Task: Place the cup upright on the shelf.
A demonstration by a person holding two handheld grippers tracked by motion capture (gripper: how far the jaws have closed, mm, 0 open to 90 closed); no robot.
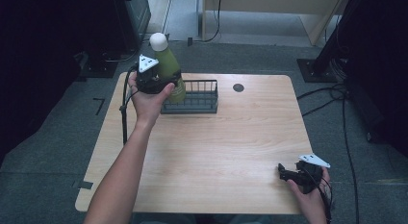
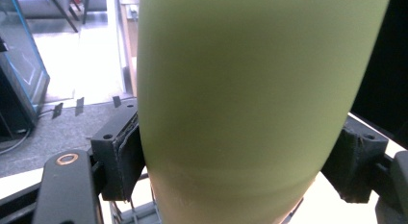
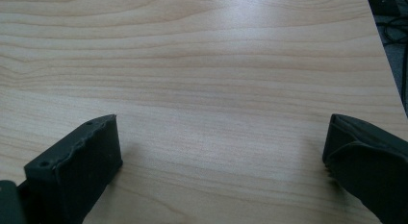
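We have the left hand-held gripper (image 1: 166,84) clamped on the green bottle (image 1: 171,70), its pads (image 2: 126,154) pressing the sides of the lower body, as the left gripper view shows close up. The bottle, with its white round cap, stands tilted over the left end of the dark wire basket (image 1: 197,101) at the far side of the desk (image 1: 216,147); we cannot tell whether its base rests inside the basket or hangs just above it. So we judge the grasp done, and what is left is to settle the bottle or carry it clear. Our right hand-held gripper (image 1: 285,172) rests near the desk's near right corner, jaws apart with nothing between them. The desk is pale wood with a dark round grommet (image 1: 238,87); around it lie grey carpet, loose cables and dark stands.
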